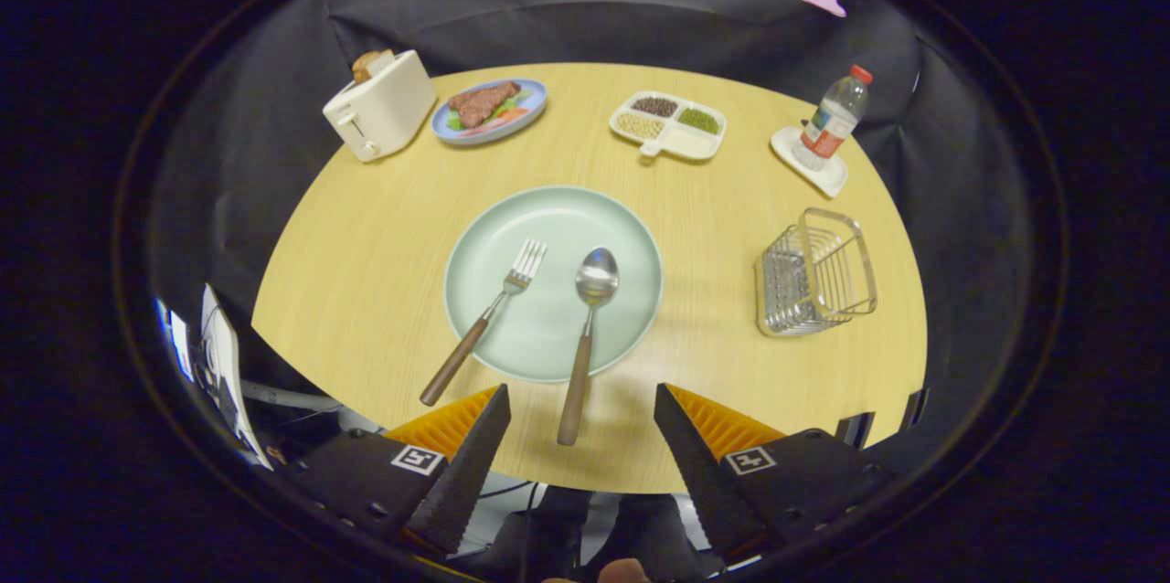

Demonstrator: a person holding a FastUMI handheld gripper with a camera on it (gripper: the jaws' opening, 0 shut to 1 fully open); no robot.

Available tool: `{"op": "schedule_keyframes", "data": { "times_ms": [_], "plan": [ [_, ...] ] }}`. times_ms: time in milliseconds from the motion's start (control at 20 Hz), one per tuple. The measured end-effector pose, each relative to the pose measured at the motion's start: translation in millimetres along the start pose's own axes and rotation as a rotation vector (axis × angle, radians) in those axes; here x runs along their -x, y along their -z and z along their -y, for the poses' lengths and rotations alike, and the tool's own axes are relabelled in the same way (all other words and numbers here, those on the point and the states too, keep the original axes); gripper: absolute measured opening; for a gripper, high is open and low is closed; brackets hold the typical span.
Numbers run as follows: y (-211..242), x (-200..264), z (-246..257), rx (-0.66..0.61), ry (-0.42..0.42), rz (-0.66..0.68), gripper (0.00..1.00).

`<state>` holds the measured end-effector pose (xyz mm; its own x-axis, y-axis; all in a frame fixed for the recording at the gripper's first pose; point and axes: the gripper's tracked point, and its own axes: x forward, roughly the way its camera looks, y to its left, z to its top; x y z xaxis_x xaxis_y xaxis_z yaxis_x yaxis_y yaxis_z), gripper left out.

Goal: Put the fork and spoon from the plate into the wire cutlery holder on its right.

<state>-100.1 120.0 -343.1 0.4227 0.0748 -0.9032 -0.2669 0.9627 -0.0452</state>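
Note:
A pale green plate (548, 240) lies in the middle of the round wooden table. On it rest a fork (484, 320) to the left and a spoon (590, 327) to the right, both with brown wooden handles that stick out over the plate's near rim. The wire cutlery holder (816, 272) stands on the table to the plate's right, with nothing in it. My gripper (581, 409) is open, held above the table's near edge. The spoon's handle end lies in line with the gap between the fingers, below them and untouched.
Beyond the plate stand a white toaster (382, 105), a blue plate of food (491, 111), a white divided dish of beans (668, 125) and a water bottle (833, 119) on a white coaster. Bare tabletop (356, 254) lies on both sides of the plate.

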Motion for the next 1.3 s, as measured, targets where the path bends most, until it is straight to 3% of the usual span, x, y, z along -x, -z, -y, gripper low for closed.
{"op": "schedule_keyframes", "data": {
  "times_ms": [200, 300, 600, 700, 750, 900, 1300],
  "plan": [
    [12, -23, -3, -0.026, -0.004, -0.115, 0.94],
    [21, -30, -5, -0.027, -0.008, -0.155, 0.78],
    [34, -46, -8, -0.039, -0.034, -0.227, 0.48],
    [34, -46, -4, -0.059, -0.026, -0.243, 0.3],
    [37, -47, -3, -0.071, -0.032, -0.25, 0.12],
    [29, -39, -2, -0.086, -0.068, -0.24, 0.0],
    [12, 11, 1, -0.129, -0.172, -0.216, 0.0]
  ]
}}
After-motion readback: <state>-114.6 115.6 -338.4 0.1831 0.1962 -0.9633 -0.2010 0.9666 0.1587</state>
